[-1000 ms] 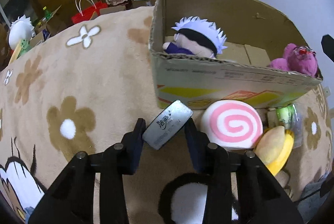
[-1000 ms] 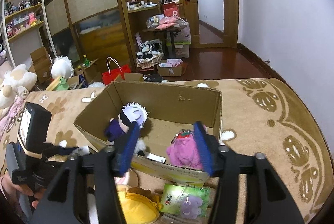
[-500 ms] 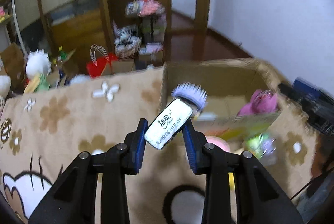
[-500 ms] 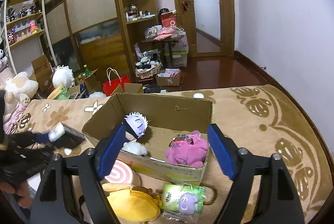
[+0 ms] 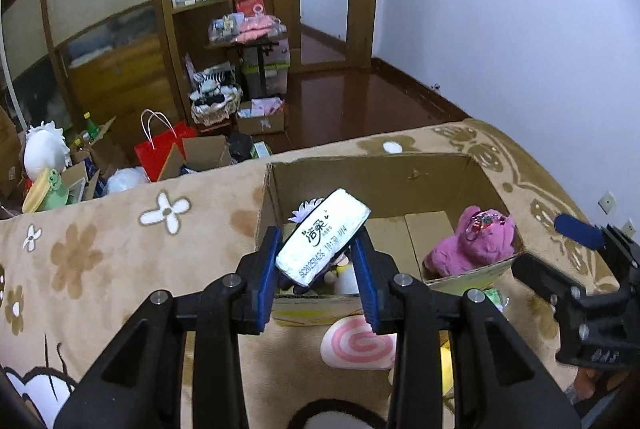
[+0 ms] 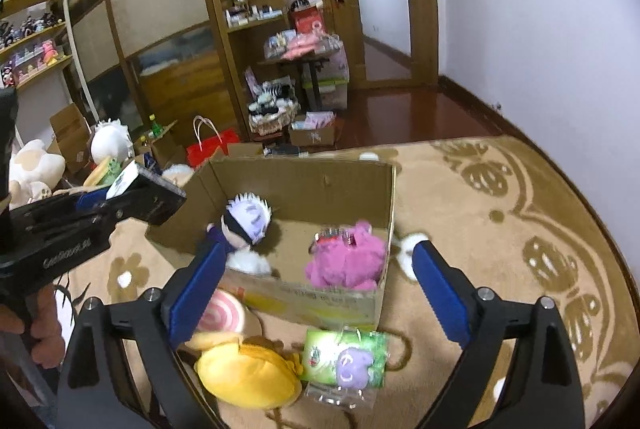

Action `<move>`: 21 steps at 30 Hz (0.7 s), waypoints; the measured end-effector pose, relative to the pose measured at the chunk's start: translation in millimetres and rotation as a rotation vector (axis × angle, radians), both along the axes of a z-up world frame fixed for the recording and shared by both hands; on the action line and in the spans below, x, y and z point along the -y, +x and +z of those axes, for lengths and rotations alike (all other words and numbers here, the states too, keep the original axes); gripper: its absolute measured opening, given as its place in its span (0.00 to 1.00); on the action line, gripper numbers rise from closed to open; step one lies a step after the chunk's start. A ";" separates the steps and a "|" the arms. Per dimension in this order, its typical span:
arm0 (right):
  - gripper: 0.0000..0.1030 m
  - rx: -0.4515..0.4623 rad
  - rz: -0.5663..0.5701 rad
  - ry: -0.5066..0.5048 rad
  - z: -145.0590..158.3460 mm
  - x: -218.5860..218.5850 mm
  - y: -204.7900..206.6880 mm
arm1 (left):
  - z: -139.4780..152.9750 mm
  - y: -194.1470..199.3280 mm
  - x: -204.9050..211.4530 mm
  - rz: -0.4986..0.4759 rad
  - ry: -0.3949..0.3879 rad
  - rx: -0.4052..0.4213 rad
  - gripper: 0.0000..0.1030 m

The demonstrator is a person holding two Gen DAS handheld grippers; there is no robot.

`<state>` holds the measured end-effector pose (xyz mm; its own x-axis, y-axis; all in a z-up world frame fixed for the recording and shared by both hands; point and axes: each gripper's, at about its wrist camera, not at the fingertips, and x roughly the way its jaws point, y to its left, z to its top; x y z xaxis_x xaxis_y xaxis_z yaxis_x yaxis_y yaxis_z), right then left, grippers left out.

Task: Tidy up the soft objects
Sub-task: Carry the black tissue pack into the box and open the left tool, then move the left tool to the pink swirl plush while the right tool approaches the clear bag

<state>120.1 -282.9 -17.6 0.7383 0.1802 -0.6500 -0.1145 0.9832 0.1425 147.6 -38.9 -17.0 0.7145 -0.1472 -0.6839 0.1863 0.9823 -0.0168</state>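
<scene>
With the white plastic-wrapped tissue pack (image 5: 322, 237) pinched at one end by the left tongs (image 5: 319, 271) above the open cardboard box (image 5: 440, 176), and the empty right tongs (image 6: 318, 293) opening wide, the pack could be levered loose and dropped outside.

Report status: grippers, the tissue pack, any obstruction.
Left hand-held gripper shut on tissue pack, above cardboard box. Right hand-held gripper opening, empty. Doll sits beneath the pack.

Two plush toys (image 6: 344, 261) in box (image 6: 312, 181); swirl cushion (image 6: 220, 315), pouch (image 6: 248, 373) before it.
</scene>
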 end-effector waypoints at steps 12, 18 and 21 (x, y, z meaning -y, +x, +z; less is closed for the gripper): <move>0.96 -0.090 -0.002 -0.045 -22.8 -2.0 -1.1 | -27.7 22.5 -2.0 0.006 -0.031 -0.097 0.46; 0.97 -0.118 -0.013 -0.038 -28.1 -0.7 -0.8 | -28.7 17.6 -2.6 0.012 -0.024 -0.093 0.66; 0.97 -0.128 -0.018 -0.032 -28.8 -0.1 -2.7 | -28.6 10.9 -3.6 0.020 -0.012 -0.096 0.72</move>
<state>117.3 -282.8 -46.4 0.6517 0.1453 -0.7444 -0.0792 0.9891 0.1238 158.5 -35.3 -45.6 0.6486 -0.1423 -0.7478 0.1638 0.9854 -0.0454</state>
